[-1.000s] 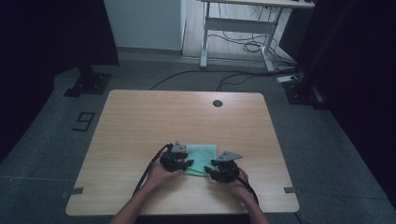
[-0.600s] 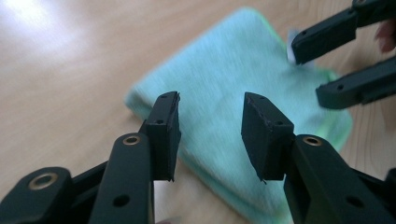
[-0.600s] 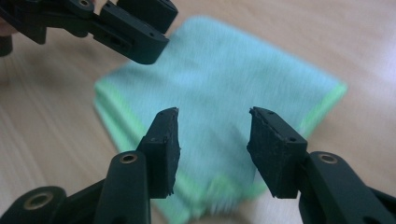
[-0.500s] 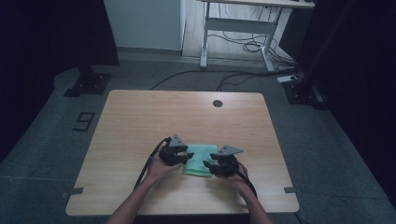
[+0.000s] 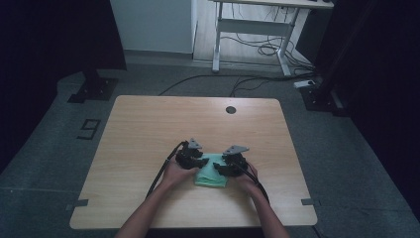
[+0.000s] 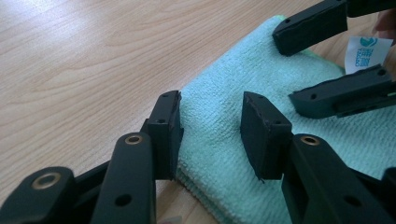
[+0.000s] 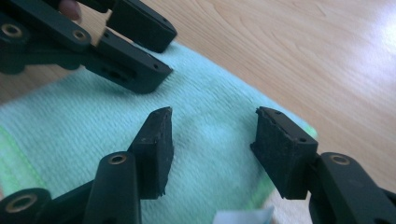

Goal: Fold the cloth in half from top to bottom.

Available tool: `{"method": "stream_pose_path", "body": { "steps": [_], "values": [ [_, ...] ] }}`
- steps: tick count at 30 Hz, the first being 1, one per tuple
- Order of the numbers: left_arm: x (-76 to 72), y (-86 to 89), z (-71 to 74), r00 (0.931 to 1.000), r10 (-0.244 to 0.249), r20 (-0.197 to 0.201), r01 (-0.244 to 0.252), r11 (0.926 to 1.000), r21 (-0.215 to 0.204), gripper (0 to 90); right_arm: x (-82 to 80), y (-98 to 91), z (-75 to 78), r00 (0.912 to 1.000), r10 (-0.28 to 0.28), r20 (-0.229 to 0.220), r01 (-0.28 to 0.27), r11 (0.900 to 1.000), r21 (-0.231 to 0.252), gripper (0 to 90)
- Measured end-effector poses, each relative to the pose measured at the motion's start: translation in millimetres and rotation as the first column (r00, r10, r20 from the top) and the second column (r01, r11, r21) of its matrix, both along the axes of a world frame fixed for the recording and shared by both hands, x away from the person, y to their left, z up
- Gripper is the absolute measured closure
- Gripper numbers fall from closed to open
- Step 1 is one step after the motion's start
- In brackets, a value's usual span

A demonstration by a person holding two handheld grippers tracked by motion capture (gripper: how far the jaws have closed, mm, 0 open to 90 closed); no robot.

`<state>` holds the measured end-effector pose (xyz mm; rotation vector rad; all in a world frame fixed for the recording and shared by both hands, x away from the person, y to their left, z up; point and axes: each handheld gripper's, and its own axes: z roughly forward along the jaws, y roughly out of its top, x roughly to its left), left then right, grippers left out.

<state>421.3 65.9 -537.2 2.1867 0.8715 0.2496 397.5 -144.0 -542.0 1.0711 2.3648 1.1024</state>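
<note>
1. A folded green cloth [image 5: 212,171] lies on a wooden table [image 5: 148,129], near the person's edge.
2. The left gripper [image 5: 198,161] and right gripper [image 5: 220,168] face each other over the cloth, close together.
3. Both have their jaws spread with nothing pinched; the right's have just been opening.
4. A round hole [image 5: 231,109] sits well beyond, near the table's far edge.
5. The left gripper view shows a white label [image 6: 366,52] at the cloth's edge, beside the right gripper's jaws.

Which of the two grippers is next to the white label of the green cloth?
The right gripper: the white label sits between its jaws, at the cloth's far edge. The left gripper stands over plain cloth.
</note>
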Motion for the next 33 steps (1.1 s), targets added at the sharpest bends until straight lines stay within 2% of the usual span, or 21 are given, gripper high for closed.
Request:
{"method": "stream_pose_path", "body": {
  "steps": [2,8,11,15,19,20,23,25,27,29,33],
  "values": [
    [-0.4,0.8,-1.0,1.0,-0.003,0.004,0.003,1.0,0.0,58.3,-2.0,-3.4,-2.0,1.0,-0.007,-0.004,0.007,0.9998,0.018,46.8],
    [-1.3,1.2,-2.4,0.9999,-0.006,0.01,0.006,1.0,0.001,58.2,-4.7,-6.0,-4.2,0.9998,-0.017,0.006,0.017,0.9998,0.012,46.8],
    [-1.9,2.3,3.1,1.0,0.0,0.005,0.0,1.0,0.003,57.0,-8.9,-4.3,-1.3,0.9997,-0.022,0.01,0.022,0.9998,0.003,45.4],
    [-10.1,8.6,16.4,0.9994,-0.001,0.033,0.002,1.0,-0.009,56.4,-22.6,0.1,6.9,0.9992,0.026,0.029,-0.027,0.9996,0.009,45.0],
    [-19.9,11.4,23.0,0.9985,-0.025,0.049,0.026,0.9996,-0.011,56.3,-32.9,6.9,5.6,0.9978,0.062,0.023,-0.062,0.9981,-0.002,44.3],
    [-24.1,10.8,21.7,0.9979,-0.042,0.049,0.042,0.9991,0.004,56.1,-37.6,10.8,2.8,0.9974,0.069,0.018,-0.069,0.9976,-0.001,43.5],
    [-24.7,10.0,17.0,0.9981,-0.044,0.044,0.043,0.9987,0.026,55.6,-41.8,13.6,1.7,0.9972,0.073,0.016,-0.073,0.9973,0.002,42.4],
    [-23.1,10.6,6.7,0.9988,-0.041,0.025,0.04,0.9979,0.05,55.5,-47.6,14.0,1.6,0.9972,0.073,0.012,-0.074,0.9972,0.011,40.3],
    [-22.3,12.1,1.9,0.9992,-0.037,0.015,0.037,0.9986,0.039,55.4,-50.4,11.9,0.7,0.9974,0.072,-0.001,-0.071,0.9971,0.024,39.0],
    [-21.5,13.6,0.3,0.9995,-0.032,0.007,0.032,0.9991,0.027,55.2,-52.5,10.9,-1.8,0.9973,0.073,-0.006,-0.073,0.9972,0.017,38.1],
    [-20.6,16.5,-2.6,0.9997,-0.02,-0.012,0.021,0.9995,0.022,53.6,-56.2,12.4,-5.0,0.9971,0.075,0.014,-0.075,0.9972,-0.008,37.6]
  ]
}}
